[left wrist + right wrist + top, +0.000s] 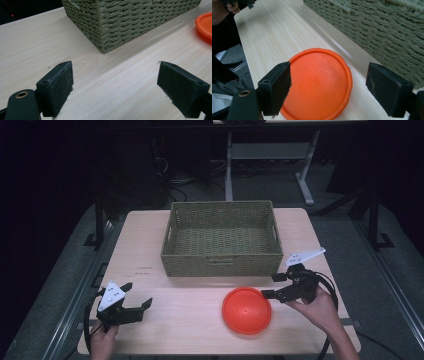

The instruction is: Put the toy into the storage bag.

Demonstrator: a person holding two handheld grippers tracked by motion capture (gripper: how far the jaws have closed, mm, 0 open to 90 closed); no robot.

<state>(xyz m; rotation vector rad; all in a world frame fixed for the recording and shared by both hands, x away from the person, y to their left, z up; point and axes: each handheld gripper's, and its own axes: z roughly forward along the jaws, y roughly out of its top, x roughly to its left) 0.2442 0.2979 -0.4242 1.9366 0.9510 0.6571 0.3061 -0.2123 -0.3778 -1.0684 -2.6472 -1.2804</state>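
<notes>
Left gripper (136, 301) sits low at the table's (150, 320) front left corner, jaws spread wide, nothing between them, pointing toward the wicker basket (222, 262). Basket stands at table centre-back. Orange disc (247, 310) lies dome-up on the table just in front of the basket's right half, not touching it. Right gripper (272, 285) is just right of the disc, jaws spread; in the right gripper view they frame the disc (319, 85), no grip on it.
</notes>
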